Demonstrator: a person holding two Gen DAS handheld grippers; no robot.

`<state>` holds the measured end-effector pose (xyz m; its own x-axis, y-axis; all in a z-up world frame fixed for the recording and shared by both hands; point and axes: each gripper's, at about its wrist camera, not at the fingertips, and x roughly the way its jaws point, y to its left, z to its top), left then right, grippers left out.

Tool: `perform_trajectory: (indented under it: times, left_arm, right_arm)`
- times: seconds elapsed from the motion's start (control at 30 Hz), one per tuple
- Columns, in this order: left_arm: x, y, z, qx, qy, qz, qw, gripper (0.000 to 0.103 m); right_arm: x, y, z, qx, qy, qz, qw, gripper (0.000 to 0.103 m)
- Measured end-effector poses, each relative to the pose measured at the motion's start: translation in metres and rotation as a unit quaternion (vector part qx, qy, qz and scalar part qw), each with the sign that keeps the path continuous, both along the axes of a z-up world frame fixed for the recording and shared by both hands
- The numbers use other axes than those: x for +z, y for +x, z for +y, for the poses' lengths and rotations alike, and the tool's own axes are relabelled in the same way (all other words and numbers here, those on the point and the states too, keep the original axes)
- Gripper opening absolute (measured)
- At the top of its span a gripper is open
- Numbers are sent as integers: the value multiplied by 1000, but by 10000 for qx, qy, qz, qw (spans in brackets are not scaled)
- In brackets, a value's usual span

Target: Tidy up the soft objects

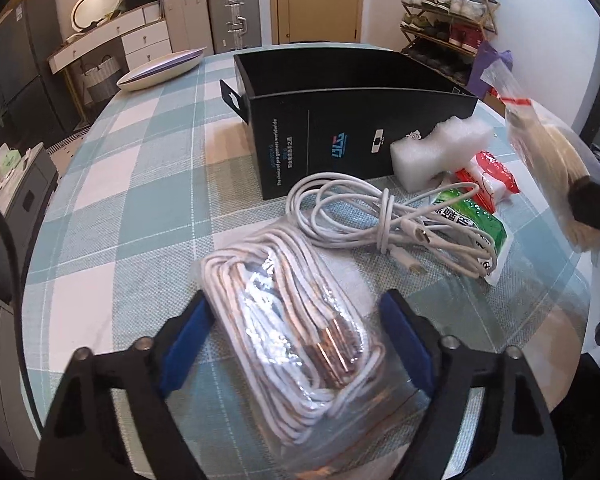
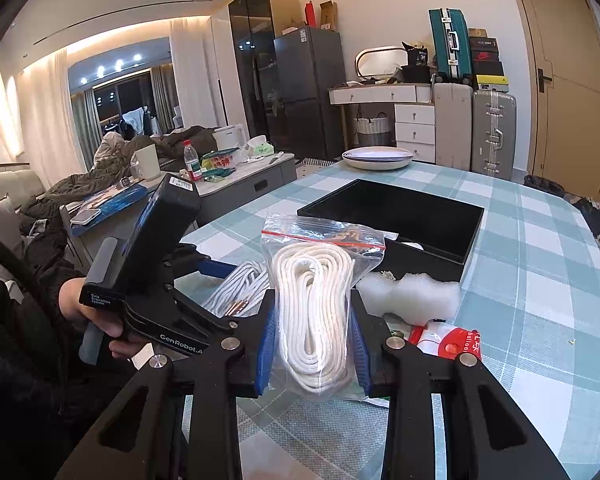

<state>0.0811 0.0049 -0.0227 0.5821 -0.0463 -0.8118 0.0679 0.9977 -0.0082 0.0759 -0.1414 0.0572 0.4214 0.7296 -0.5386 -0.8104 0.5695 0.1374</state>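
Over checked table point(image 1: 148, 184), left gripper point(image 1: 296, 344) tilts down, straddling bagged cord point(image 1: 292, 320).

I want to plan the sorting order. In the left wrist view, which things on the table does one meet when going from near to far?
Bag of laces with copper tips, between the left gripper fingers → loose white cable → black box → white oval dish at the far edge of the checked tablecloth.

So there's two bagged rope bundles point(image 1: 300, 332) point(image 2: 316, 312), one loose white cable point(image 1: 380, 216), one foam block point(image 1: 440, 152), two snack packets point(image 1: 488, 176) point(image 1: 476, 220), one black box point(image 1: 340, 96).
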Motion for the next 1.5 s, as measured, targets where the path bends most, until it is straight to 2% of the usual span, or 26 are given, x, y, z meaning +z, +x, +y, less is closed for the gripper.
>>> perform_trajectory:
  times: [0.07, 0.13, 0.23, 0.43, 0.77, 0.9, 1.3, 1.5]
  left_arm:
    - [2, -1, 5, -13, -15, -28, 10000, 67]
    - [5, -2, 10, -12, -37, -123, 9999, 46]
    - [9, -2, 18, -60, -210, -173, 9996, 37]
    - [16, -6, 20, -74, -211, -326, 9992, 36]
    - [53, -18, 31, 100, -332, -1074, 9936, 36]
    - [64, -19, 30, 87, -398, -1219, 9917, 36]
    - [89, 8, 21, 104, -471, -1524, 9871, 36]
    - [95, 30, 11, 14, -513, -1556, 9865, 36]
  right_arm:
    - [-1, 0, -2, -12, 1, -7, 10000, 33]
    - [-2, -3, -2, -25, 8, -6, 10000, 33]
    - [-2, -4, -1, -37, 21, -15, 10000, 33]
    - [-1, -3, -5, -94, 49, -48, 9999, 33]
    - [10, -3, -17, -482, 149, -170, 9986, 33]
    - [16, 0, -20, -665, 140, -200, 9975, 33]
    - [31, 26, -29, -1263, 139, -63, 9919, 33]
    - [37, 42, -24, -1359, 62, -39, 9907, 33]
